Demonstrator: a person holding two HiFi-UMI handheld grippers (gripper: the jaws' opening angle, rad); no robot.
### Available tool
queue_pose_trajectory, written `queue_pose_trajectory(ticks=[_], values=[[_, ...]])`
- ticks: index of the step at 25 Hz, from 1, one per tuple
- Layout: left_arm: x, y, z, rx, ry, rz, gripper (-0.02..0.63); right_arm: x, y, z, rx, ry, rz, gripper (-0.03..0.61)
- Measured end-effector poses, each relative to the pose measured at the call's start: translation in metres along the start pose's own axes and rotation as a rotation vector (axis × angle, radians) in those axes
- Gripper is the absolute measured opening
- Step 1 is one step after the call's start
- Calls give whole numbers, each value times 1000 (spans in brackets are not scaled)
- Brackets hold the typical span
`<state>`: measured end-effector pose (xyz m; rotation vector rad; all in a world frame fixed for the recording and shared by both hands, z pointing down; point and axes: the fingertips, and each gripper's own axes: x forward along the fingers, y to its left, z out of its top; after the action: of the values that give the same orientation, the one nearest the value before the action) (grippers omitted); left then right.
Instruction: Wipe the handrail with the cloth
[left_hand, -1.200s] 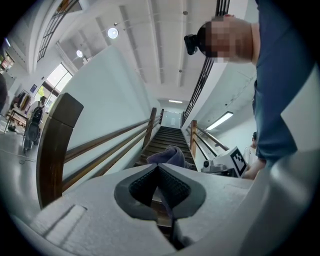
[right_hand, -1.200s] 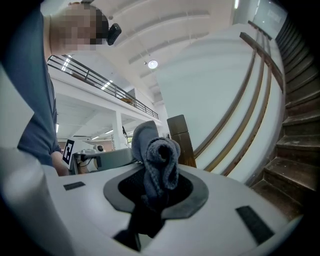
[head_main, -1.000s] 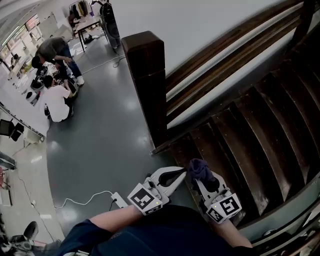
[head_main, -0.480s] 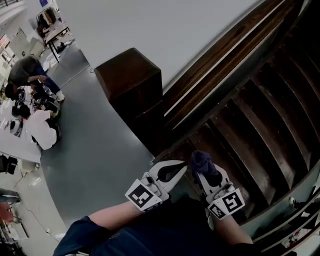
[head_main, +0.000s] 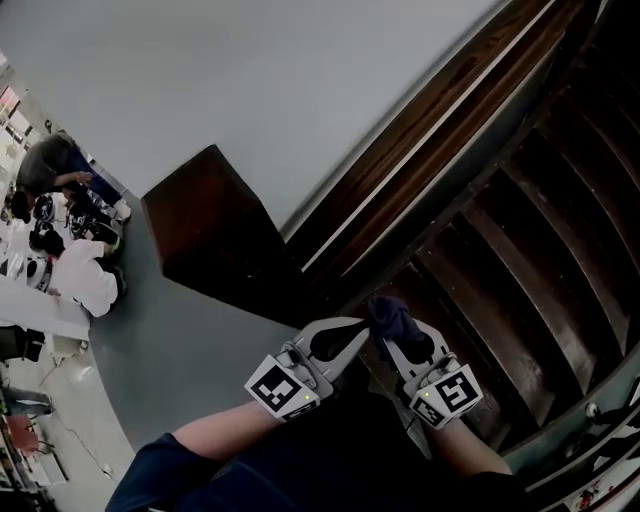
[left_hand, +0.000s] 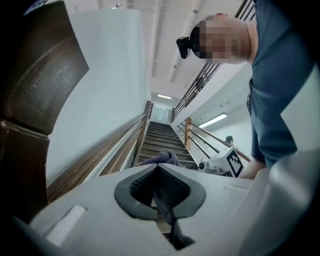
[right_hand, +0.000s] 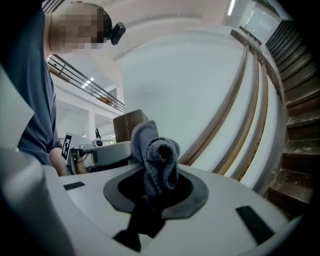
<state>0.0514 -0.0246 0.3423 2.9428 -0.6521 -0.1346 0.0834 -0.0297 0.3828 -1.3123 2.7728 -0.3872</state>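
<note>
A dark blue-grey cloth (head_main: 392, 318) is bunched up and sticks out of my right gripper (head_main: 390, 338), which is shut on it. In the right gripper view the cloth (right_hand: 159, 157) stands up between the jaws. My left gripper (head_main: 362, 328) is just to its left, shut with nothing in it, its tip almost touching the cloth (left_hand: 162, 158). The wooden handrail (head_main: 440, 120) runs diagonally up the white wall, above and ahead of both grippers. It also shows as curved wooden bands, the handrail (right_hand: 235, 95).
A thick dark newel post (head_main: 215, 235) stands at the foot of the rail, left of the grippers. Dark wooden stair treads (head_main: 510, 260) climb to the right. Several people (head_main: 70, 270) crouch on the grey floor far left. A second railing (left_hand: 200, 137) borders the stairs' right side.
The head view has swung, so the newel post sits lower and further left and more white wall shows. Both grippers keep the same side-by-side pose, the cloth still in the right one.
</note>
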Motion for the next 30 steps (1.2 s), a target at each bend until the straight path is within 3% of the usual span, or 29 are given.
queue_pose_trajectory(ticks=[5, 14, 30], values=[[38, 27, 3, 8, -13, 43, 2, 20, -44, 8, -22, -19, 20, 94], [110, 73, -23, -36, -1, 36, 2, 54, -142, 9, -42, -36, -56, 94], [226, 171, -103, -78, 66, 75, 2, 130, -322, -19, -154, -29, -196, 94]])
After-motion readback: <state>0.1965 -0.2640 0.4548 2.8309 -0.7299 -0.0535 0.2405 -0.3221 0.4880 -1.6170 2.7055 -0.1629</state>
